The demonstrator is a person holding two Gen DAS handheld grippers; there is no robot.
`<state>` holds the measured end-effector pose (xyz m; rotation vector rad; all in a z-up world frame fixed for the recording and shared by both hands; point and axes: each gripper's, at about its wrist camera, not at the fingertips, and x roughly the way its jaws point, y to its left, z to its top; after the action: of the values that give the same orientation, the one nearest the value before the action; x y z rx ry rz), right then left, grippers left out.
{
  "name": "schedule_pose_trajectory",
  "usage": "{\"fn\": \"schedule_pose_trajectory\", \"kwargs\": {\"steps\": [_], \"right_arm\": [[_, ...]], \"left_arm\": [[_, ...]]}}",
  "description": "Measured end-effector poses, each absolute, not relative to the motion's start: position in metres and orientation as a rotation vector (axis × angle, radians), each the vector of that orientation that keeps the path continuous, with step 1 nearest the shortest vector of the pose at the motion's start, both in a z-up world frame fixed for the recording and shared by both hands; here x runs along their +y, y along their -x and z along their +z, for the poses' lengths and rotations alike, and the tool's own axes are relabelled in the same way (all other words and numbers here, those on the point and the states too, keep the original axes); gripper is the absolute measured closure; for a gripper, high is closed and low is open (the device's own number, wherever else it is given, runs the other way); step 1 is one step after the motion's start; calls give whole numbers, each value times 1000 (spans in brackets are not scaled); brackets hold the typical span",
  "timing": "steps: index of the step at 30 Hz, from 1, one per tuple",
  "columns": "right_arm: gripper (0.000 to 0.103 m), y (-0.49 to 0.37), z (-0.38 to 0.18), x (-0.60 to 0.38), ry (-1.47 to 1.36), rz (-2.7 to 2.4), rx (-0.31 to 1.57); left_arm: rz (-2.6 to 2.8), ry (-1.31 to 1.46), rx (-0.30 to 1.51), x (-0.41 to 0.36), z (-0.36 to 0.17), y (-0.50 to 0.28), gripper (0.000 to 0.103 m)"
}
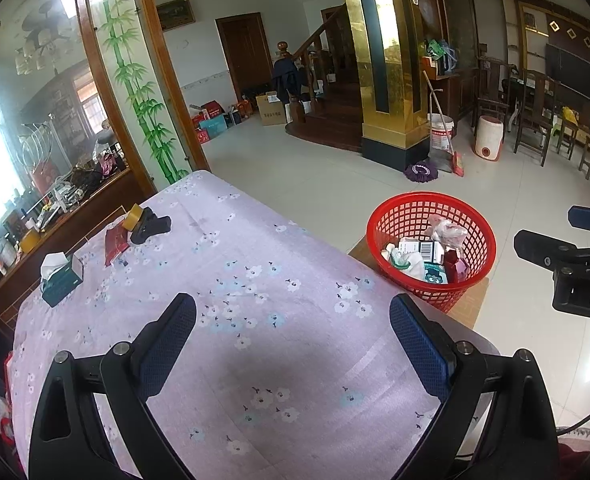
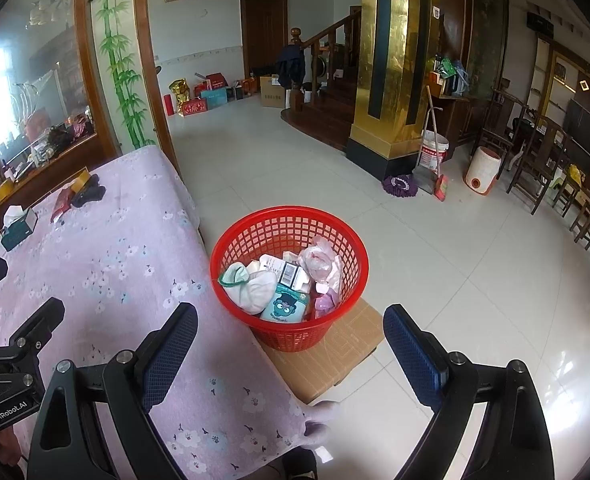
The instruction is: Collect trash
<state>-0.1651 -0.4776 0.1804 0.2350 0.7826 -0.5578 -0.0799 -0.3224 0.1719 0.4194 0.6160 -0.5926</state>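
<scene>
A red plastic basket [image 1: 391, 216] [image 2: 255, 220] stands on a cardboard box [image 2: 351, 340] beside the table. It holds several pieces of trash: crumpled white cloth [image 2: 255, 288], a barcoded carton [image 2: 291, 274], a teal cartoon packet [image 2: 289, 306] and pink wrapping [image 2: 319, 260]. My left gripper [image 1: 293, 322] hovers open over the lilac floral tablecloth [image 1: 255, 264], nothing between its fingers. My right gripper [image 2: 291, 332] is open above the table's edge and the basket, also empty. Each gripper shows at the edge of the other's view.
At the table's far end lie a tissue box [image 1: 61, 278], a red packet [image 1: 115, 244], a roll of tape [image 1: 135, 216] and a black object [image 1: 153, 228]. A gold pillar [image 2: 391, 60], bucket, broom and mop [image 2: 399, 184] stand on the tiled floor. Wooden chairs line the right side.
</scene>
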Motion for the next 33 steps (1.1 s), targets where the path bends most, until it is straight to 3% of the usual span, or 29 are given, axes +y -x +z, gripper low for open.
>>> {"fn": "schedule_pose_trajectory", "kwargs": {"steps": [33], "right_arm": [[7,164,170,-477,-237,-556,801]], "left_arm": [[-593,-432,611,-323,171,85,6]]}}
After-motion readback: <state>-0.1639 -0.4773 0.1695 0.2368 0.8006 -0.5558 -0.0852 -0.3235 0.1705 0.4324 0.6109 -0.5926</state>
